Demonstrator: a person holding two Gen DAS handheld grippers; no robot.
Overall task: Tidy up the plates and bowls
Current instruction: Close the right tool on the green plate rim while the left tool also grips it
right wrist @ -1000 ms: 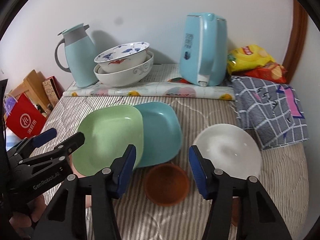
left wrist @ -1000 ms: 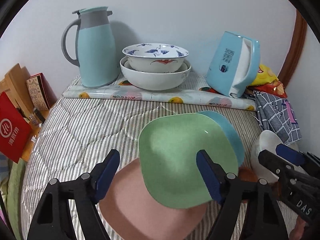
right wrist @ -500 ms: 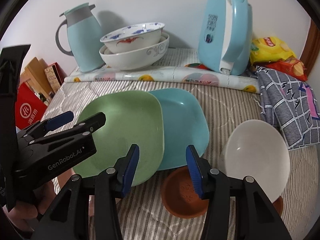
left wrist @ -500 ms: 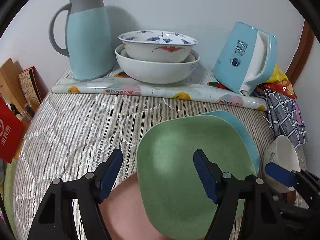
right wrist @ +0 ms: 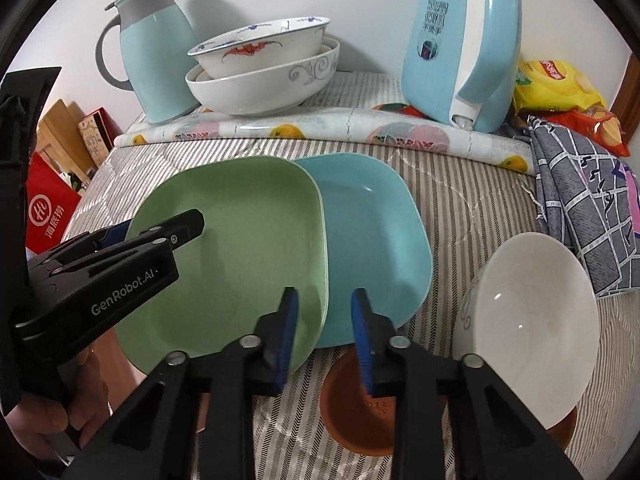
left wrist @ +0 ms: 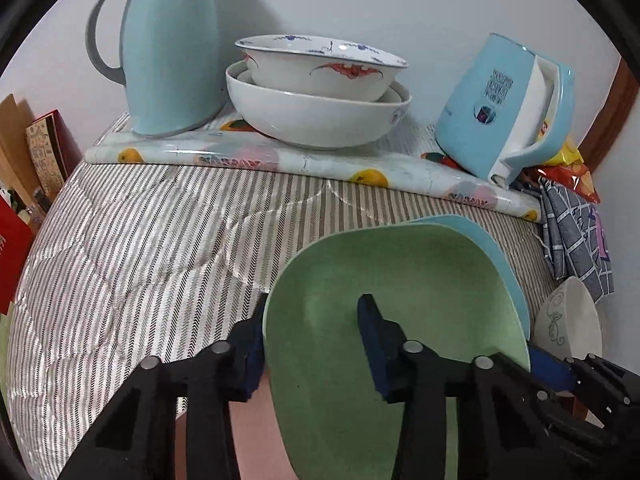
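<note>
A green square plate lies partly over a teal plate and over a pink plate. My left gripper is open; its jaws straddle the green plate's near-left edge, one finger over the plate, one outside it. It also shows in the right wrist view. My right gripper is open and empty over the teal plate's near edge. A brown bowl and a white bowl sit near it.
Two stacked white bowls, a teal jug and a blue kettle stand at the back on a rolled fruit-print mat. A checked cloth and snack bags lie at right. Red bag at left.
Both grippers moved forward and lower toward the plates. My left gripper's jaws have narrowed and now straddle the green plate's edge. The right jaws have narrowed too.
</note>
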